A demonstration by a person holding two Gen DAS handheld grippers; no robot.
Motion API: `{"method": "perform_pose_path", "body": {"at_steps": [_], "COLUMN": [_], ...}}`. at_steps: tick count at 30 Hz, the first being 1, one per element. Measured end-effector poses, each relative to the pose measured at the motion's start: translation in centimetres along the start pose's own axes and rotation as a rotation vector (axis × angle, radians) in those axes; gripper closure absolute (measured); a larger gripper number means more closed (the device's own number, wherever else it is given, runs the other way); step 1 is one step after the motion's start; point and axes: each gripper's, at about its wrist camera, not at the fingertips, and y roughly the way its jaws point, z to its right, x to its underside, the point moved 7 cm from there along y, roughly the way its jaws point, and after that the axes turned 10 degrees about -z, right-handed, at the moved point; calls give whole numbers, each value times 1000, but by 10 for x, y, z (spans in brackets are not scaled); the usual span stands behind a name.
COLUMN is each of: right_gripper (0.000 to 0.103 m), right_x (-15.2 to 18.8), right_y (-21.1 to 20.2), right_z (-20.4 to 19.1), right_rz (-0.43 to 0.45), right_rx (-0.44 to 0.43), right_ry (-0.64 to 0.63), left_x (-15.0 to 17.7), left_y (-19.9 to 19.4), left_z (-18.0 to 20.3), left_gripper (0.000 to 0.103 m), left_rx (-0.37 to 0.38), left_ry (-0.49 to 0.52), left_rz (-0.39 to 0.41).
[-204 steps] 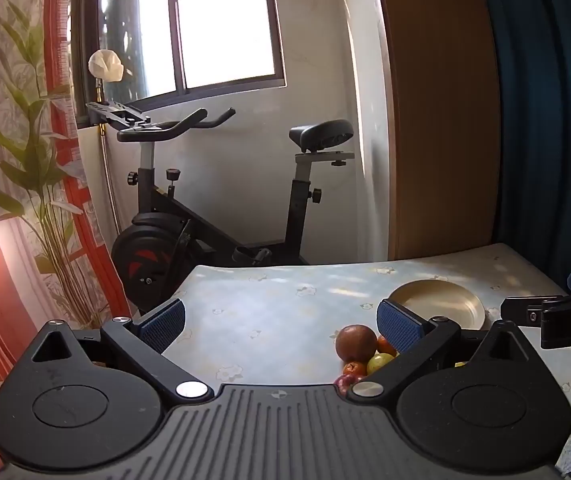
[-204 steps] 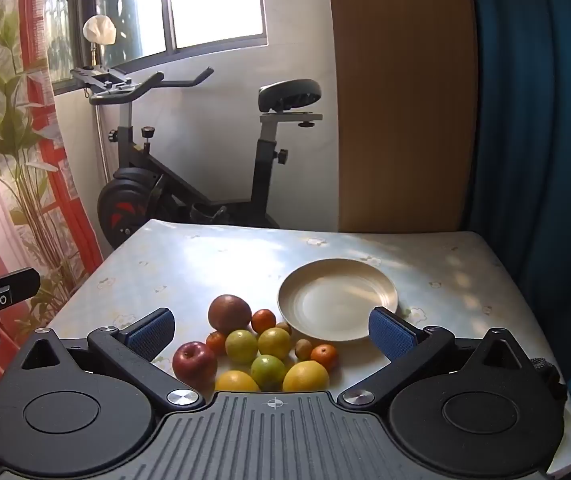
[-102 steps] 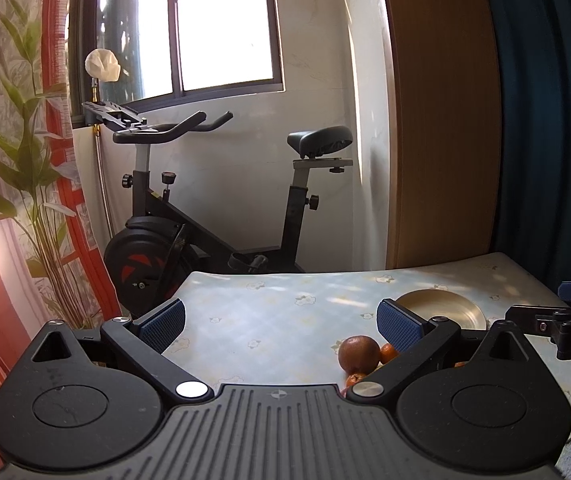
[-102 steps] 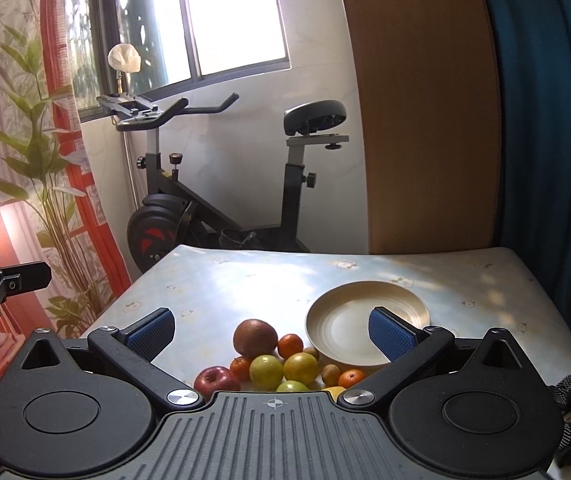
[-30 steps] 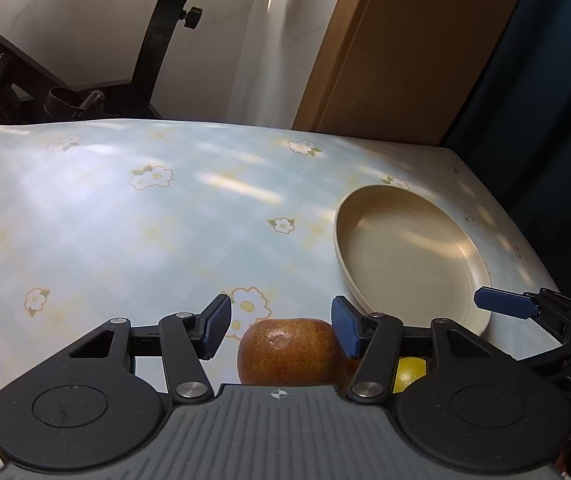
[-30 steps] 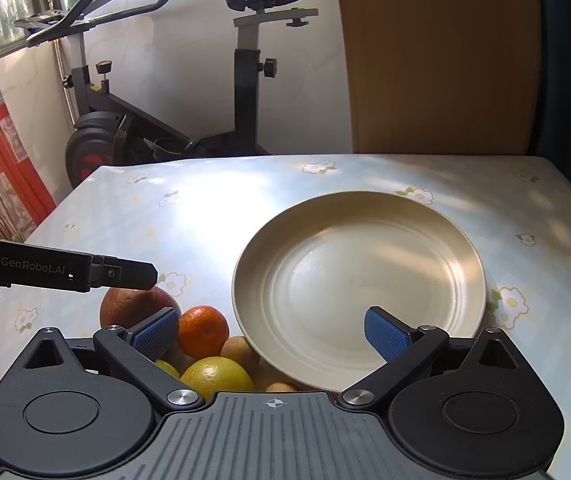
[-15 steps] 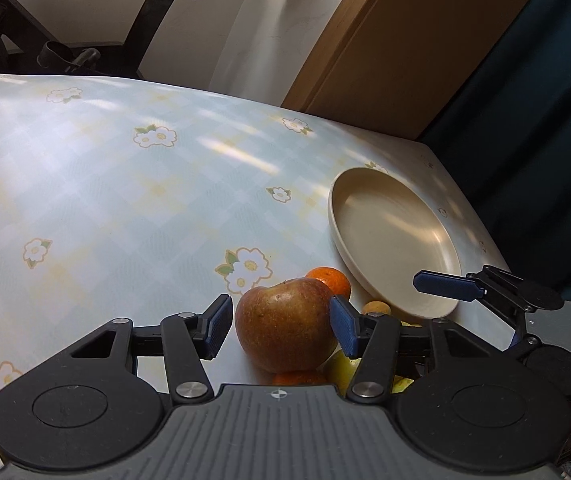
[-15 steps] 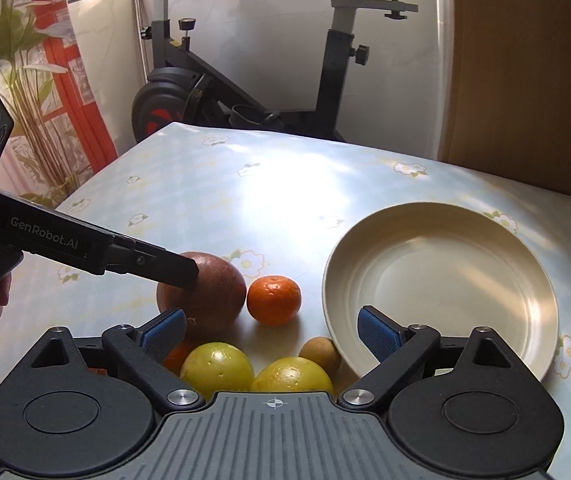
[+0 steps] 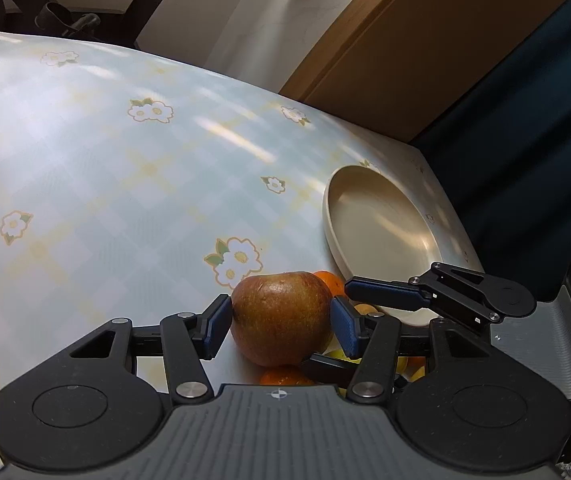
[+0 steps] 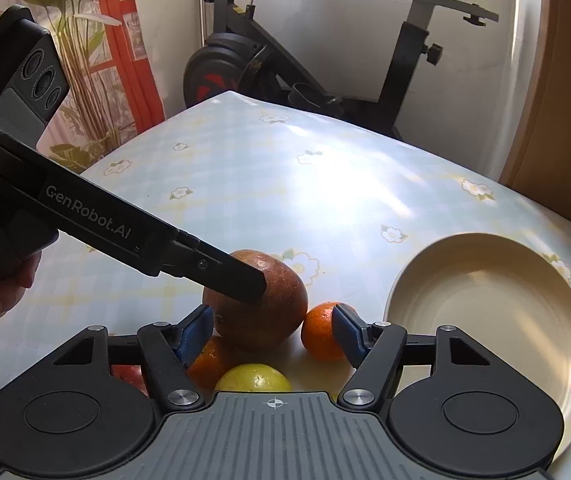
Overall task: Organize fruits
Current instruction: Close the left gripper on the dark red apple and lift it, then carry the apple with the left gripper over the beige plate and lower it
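Clamping my left tongs (image 9: 281, 328) on the russet apple (image 9: 281, 316) | right tongs (image 10: 273, 330) closing, probably toward the mandarin (image 10: 319, 332) | plate (image 10: 485, 248) empty, 0 fruits moved

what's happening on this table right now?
A person is sorting fruit with two handheld grippers. The left gripper is shut on the large reddish-brown apple. The right gripper is closing its fingers beside it, over the pile; a small orange mandarin sits against its right finger. The round cream plate holds nothing yet.
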Motion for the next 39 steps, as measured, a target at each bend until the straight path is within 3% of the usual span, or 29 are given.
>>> {"method": "perform_pose_path", "body": {"at_steps": [7, 11, 22, 29, 39], "right_gripper": [44, 46, 44, 47, 48], "right_x": [6, 5, -5, -14, -28], "right_y": [2, 1, 11, 21, 36], "right_z": [-2, -4, -2, -17, -32], "right_rz": [-13, -21, -63, -58, -4], "right_rx": [-34, -44, -51, 27, -10], "right_ry": [19, 23, 52, -46, -86], "left_x": [-4, -14, -11, -9, -14], "left_y": [-2, -5, 9, 0, -17], "left_z": [-3, -9, -16, -21, -38], "left_gripper": [46, 46, 48, 48, 48], "left_rx": [-2, 27, 91, 59, -19], "left_ry": [-16, -73, -108, -98, -110], "left_rz": [12, 44, -7, 15, 65]}}
